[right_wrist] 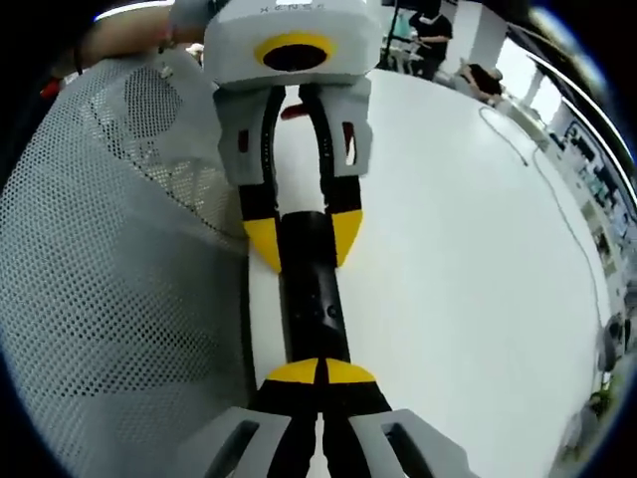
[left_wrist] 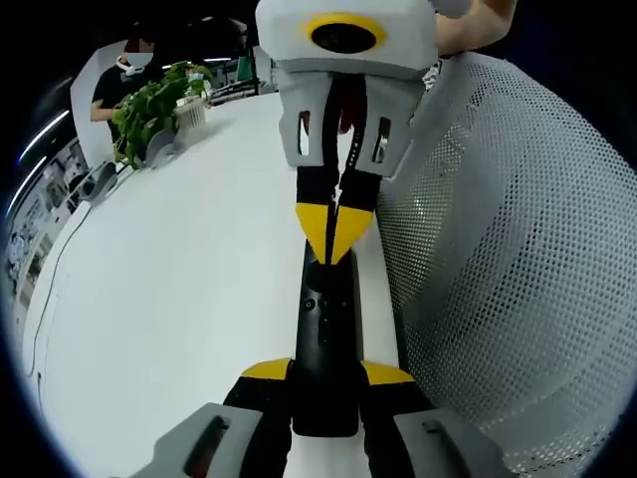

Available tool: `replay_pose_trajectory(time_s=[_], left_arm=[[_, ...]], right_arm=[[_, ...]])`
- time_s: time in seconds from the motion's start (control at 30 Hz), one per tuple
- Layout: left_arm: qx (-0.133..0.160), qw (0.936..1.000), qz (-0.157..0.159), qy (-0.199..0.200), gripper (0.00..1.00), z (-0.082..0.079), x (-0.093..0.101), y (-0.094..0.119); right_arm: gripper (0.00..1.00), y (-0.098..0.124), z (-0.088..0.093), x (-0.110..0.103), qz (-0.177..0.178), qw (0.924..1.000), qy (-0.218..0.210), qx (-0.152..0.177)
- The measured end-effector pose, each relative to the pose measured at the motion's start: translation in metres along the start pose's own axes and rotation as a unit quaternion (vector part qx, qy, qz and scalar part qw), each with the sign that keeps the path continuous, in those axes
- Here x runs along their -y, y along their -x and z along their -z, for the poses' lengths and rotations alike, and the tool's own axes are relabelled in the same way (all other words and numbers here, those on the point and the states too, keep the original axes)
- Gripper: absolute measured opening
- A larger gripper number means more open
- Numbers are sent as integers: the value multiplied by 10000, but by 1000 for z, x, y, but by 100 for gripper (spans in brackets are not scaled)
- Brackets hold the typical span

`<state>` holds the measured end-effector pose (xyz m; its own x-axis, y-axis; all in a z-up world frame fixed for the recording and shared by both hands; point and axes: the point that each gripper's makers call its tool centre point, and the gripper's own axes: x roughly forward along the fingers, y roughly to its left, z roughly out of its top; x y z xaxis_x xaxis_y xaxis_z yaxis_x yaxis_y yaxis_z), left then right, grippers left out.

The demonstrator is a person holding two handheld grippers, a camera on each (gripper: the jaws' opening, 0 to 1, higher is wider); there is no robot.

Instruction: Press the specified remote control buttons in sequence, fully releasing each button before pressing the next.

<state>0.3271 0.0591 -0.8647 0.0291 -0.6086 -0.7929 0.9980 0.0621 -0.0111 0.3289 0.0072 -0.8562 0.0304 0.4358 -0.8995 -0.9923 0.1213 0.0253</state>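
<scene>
A slim black remote control [left_wrist: 326,329] lies lengthwise along the white table's edge. In the left gripper view, my left gripper [left_wrist: 325,373] is shut on its near end, one yellow pad on each side. My right gripper [left_wrist: 336,234] reaches in from above with its yellow tips together, touching the remote's upper face. In the right gripper view, my right gripper [right_wrist: 320,373] is shut with its tips resting on the remote control [right_wrist: 311,299], just below a round button. My left gripper [right_wrist: 304,239] clamps the far end.
A white mesh chair back [left_wrist: 498,249] presses close beside the remote, and shows as the mesh chair back [right_wrist: 109,279] too. The white table [left_wrist: 179,279] stretches away. A potted plant [left_wrist: 154,110] and a seated person [left_wrist: 124,75] are at its far end. A thin cable [right_wrist: 557,199] crosses the table.
</scene>
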Motion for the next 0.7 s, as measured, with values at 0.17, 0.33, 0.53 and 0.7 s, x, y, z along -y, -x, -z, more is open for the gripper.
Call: replay_pose_trajectory(time_s=[0.17, 0.33, 0.53, 0.7], left_arm=[[-1, 10000, -1, 0, 26, 0, 0, 0], [10, 10000, -3, 7, 26, 0, 0, 0], [13, 10000, -3, 6, 26, 0, 0, 0], [11, 10000, -4, 5, 26, 0, 0, 0]], right_arm=[[0, 1, -1, 1, -157, 9993, -300, 182], [0, -2, -15, -3, -194, 9989, -243, 351], [0, -6, -12, -2, -93, 9997, 202, 40], [0, -6, -11, -1, 9, 9997, 229, 31]])
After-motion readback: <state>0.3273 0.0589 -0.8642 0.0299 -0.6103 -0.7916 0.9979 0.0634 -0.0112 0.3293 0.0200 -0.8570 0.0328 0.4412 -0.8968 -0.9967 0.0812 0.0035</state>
